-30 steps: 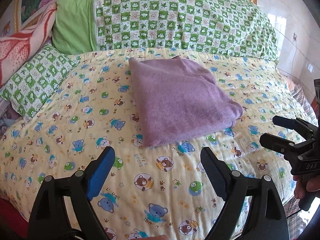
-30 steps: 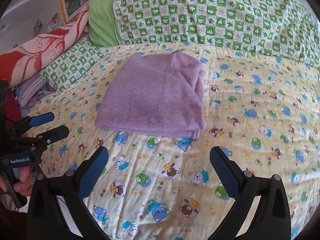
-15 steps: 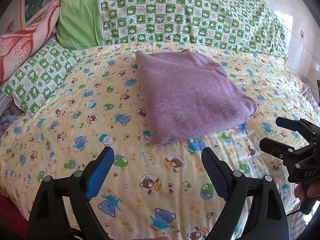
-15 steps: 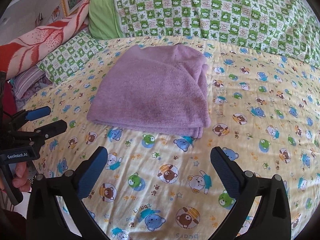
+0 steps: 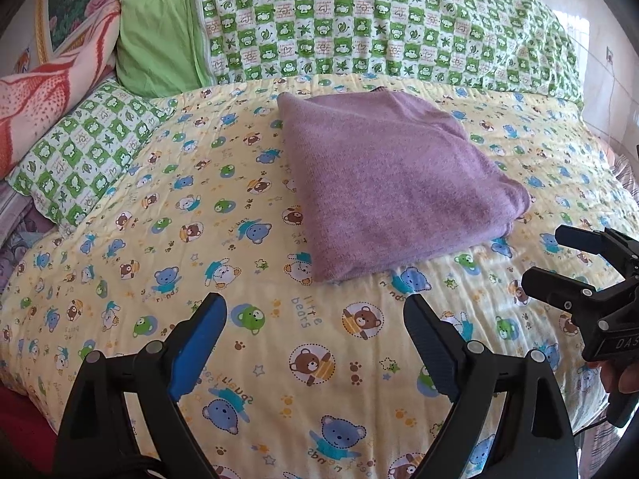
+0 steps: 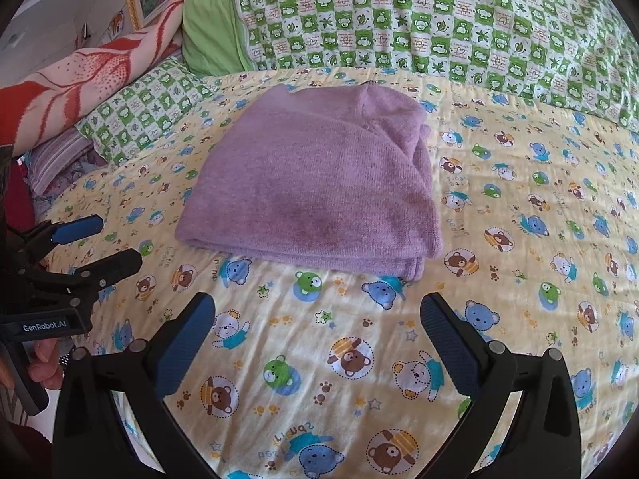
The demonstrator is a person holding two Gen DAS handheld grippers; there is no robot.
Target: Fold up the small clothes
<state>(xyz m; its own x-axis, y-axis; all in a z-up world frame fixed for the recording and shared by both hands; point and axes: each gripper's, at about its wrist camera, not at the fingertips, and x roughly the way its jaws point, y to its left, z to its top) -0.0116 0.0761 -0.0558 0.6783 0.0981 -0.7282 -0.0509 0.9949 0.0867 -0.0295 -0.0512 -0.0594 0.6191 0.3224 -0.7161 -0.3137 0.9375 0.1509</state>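
A purple knitted garment lies folded into a thick rectangle on the bed, seen also in the right wrist view. My left gripper is open and empty, hovering over the bedspread just short of the garment's near edge. My right gripper is open and empty too, a little short of the garment's near edge. Each gripper shows in the other's view: the right one at the right edge, the left one at the left edge.
The yellow bear-print bedspread covers the bed. A green checked duvet lies across the back. A green checked pillow and a red-patterned blanket sit at the left. The bed's edge drops off at the right.
Both grippers have moved forward toward the garment, which now looks larger and closer. Both stay open and empty. The garment has not moved.
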